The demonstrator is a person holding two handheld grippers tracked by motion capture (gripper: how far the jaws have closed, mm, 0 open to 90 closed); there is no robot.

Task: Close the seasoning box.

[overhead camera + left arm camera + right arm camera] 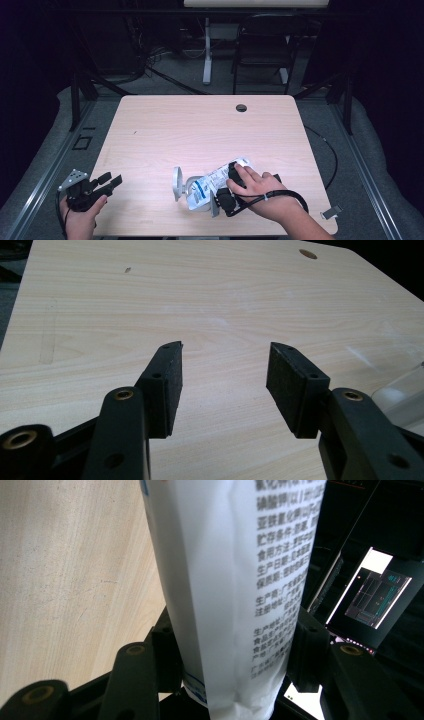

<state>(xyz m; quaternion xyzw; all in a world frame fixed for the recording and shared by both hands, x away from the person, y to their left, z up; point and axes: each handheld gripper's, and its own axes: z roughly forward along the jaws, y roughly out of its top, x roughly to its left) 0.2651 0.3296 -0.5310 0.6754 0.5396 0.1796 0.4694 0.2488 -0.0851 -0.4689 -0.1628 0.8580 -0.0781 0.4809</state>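
A white pouch (216, 181) with a blue label and printed text lies slanted over the near middle of the table (200, 125). My right gripper (227, 189) is shut on it, a hand wrapped around the gripper. In the right gripper view the pouch (235, 580) stands between the two jaws of the right gripper (232, 645), pinched near its bottom seam. The pouch's lower end rests on a white round container (192, 199) with a disc-shaped lid (176, 184) standing up at its left. My left gripper (111, 181) is open at the table's near left corner and holds nothing (225, 370).
A translucent container edge (400, 395) shows at the right of the left gripper view. The table has a cable hole (241, 107) at the far side. A chair (262, 45) stands beyond the table. A lit screen (375, 595) lies past the pouch. A small grey clip (331, 211) sits near the right corner.
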